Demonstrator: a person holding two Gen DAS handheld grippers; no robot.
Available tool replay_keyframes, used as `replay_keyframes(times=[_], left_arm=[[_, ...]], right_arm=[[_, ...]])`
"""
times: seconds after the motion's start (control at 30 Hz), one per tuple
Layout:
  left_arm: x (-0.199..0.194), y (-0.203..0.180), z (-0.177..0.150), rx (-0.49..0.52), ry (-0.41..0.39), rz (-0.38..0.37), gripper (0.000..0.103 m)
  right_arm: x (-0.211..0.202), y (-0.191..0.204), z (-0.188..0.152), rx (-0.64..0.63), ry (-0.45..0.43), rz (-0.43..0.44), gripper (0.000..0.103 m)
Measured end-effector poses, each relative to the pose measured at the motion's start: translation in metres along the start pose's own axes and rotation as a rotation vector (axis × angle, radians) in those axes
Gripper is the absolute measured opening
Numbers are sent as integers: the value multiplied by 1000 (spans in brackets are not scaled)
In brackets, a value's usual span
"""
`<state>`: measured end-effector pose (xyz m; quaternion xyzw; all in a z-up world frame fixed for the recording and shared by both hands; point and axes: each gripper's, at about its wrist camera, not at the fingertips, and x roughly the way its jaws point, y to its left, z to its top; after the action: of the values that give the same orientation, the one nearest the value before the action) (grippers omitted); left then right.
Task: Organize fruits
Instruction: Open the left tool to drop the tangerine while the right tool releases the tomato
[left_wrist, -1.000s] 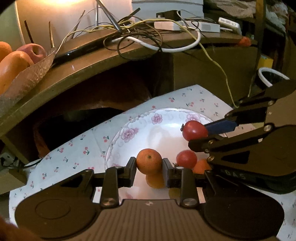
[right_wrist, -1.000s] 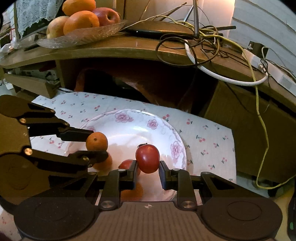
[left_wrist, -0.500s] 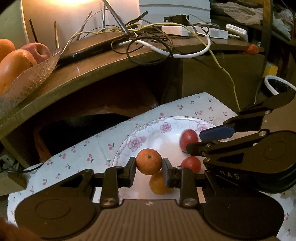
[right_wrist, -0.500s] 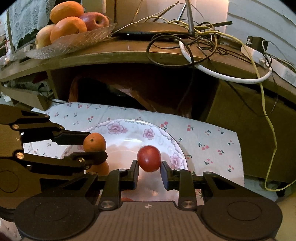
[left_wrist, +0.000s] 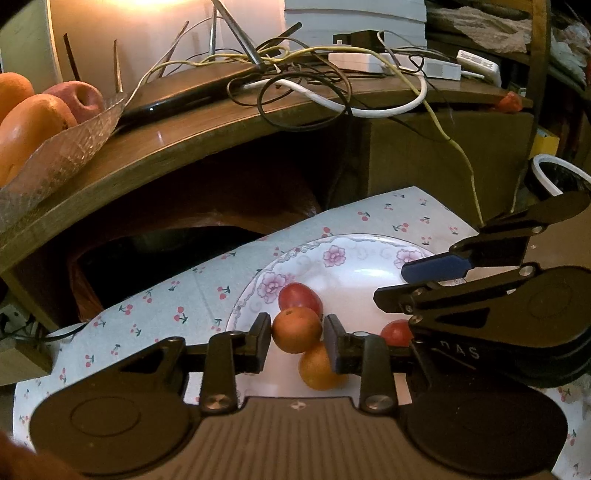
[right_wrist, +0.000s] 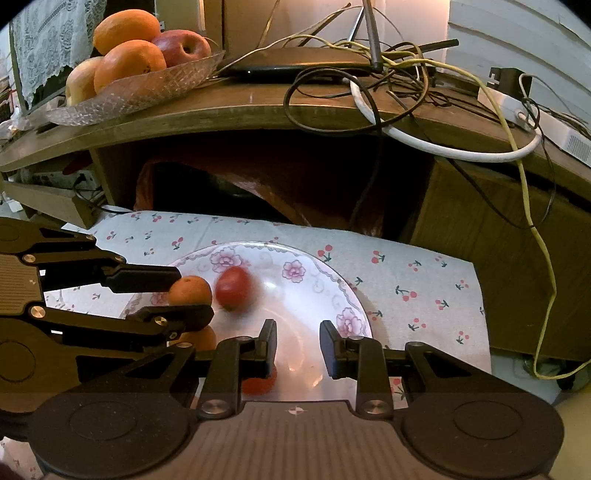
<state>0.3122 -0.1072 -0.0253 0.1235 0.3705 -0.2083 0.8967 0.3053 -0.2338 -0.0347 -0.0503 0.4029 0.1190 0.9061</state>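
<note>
My left gripper (left_wrist: 297, 332) is shut on a small orange (left_wrist: 296, 329) above the left part of a flowered white plate (left_wrist: 354, 273). A second orange (left_wrist: 317, 367) and a red tomato (left_wrist: 397, 332) lie on the plate below. My right gripper (right_wrist: 297, 347) is open and empty over the plate (right_wrist: 332, 291). A red tomato (right_wrist: 233, 283), blurred by motion, lies on the plate beyond its fingers, beside the held orange (right_wrist: 190, 290); it also shows in the left wrist view (left_wrist: 300, 297). Another tomato (right_wrist: 260, 384) sits under the right gripper's left finger.
The plate rests on a cherry-print cloth (right_wrist: 406, 280). Behind it a wooden shelf (right_wrist: 258, 110) carries a glass bowl (right_wrist: 147, 88) of big oranges and apples, a black router (right_wrist: 295, 64) and tangled cables (right_wrist: 406, 110). A dark opening lies under the shelf.
My right gripper opened and let go of the tomato, which dropped and rolled left on the plate. Both grippers drew back; my left gripper kept its orange.
</note>
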Motion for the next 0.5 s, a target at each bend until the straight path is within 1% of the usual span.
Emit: replay_keyframes(times=[0.23, 0.5], left_arm=[[-8, 1, 2, -6, -7, 2, 37], [-33, 1, 8, -8, -31, 0, 39]], right_arm=[[-2, 0, 2, -2, 0, 0, 30], [-23, 3, 8, 5, -30, -3, 31]])
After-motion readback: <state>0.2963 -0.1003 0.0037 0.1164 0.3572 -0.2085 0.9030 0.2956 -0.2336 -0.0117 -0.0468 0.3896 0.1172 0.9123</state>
